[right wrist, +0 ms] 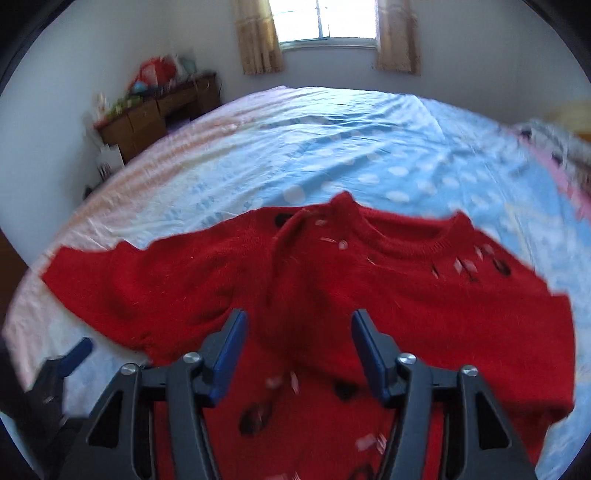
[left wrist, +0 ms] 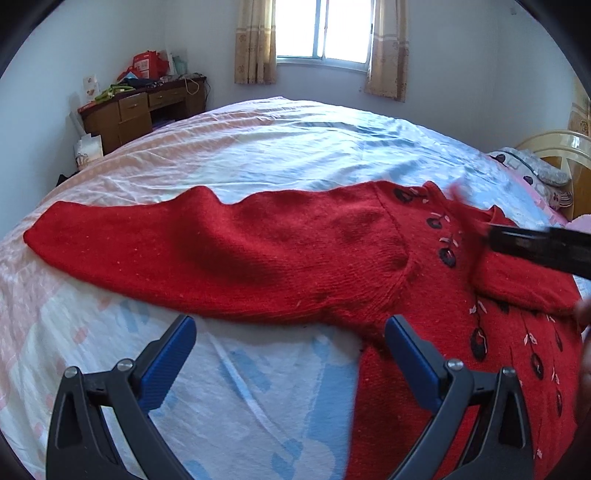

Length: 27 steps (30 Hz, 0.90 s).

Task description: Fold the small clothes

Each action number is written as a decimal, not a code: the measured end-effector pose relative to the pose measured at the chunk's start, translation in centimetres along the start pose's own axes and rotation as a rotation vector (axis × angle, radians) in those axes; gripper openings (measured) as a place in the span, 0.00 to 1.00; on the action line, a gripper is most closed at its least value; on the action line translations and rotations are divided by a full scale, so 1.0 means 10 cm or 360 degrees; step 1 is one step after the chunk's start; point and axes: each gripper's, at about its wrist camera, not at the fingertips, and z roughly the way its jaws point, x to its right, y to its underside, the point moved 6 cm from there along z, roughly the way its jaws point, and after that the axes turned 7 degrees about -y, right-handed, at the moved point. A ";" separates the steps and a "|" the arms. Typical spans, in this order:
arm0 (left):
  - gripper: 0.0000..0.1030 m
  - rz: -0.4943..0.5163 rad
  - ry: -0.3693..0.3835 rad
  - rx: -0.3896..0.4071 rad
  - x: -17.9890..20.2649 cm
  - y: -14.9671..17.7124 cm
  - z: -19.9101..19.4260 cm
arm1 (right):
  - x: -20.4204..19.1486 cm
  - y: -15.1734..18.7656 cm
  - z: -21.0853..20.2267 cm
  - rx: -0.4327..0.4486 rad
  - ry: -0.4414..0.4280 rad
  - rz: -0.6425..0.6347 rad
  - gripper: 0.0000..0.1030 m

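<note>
A small red knit sweater [left wrist: 295, 251] with black and pink embroidery lies flat on the bed. Its left sleeve [left wrist: 122, 236] stretches out to the left. Its right sleeve [left wrist: 524, 280] is folded across the chest. My left gripper [left wrist: 290, 332] is open and empty, just short of the sweater's left armpit. In the right wrist view the sweater [right wrist: 332, 280] lies collar away from me, and my right gripper [right wrist: 299, 328] is open above the chest, holding nothing. The right gripper shows as a dark bar [left wrist: 543, 247] in the left view. The left gripper's fingertip [right wrist: 79, 350] shows at the lower left.
The bed [left wrist: 277, 147] has a wrinkled pale blue and pink sheet. A wooden desk [left wrist: 140, 110] with clutter stands at the far left wall. Pillows [left wrist: 535, 173] and a headboard lie at the right. A curtained window [left wrist: 325, 29] is behind.
</note>
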 end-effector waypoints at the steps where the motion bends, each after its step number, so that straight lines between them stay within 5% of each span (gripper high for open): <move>1: 1.00 0.0011 0.0012 -0.0001 0.01 0.00 -0.01 | 0.06 0.04 -0.09 0.0014 -0.0001 0.0013 0.58; 10: 1.00 0.0224 0.0136 0.0014 0.19 -0.14 -0.32 | 1.19 0.75 -0.86 0.0137 0.0438 0.0032 0.60; 17: 0.98 0.0288 0.0244 0.0011 0.70 -0.57 -0.33 | 1.45 1.11 -0.97 0.0196 0.0435 0.0110 0.62; 21: 0.70 0.0304 0.0268 -0.0115 1.02 -0.60 -0.02 | 1.45 1.19 -0.98 0.0200 0.0396 0.0124 0.62; 27: 0.43 0.0296 0.0245 -0.0328 1.34 -0.43 0.43 | 1.43 1.24 -0.97 0.0206 0.0411 0.0132 0.66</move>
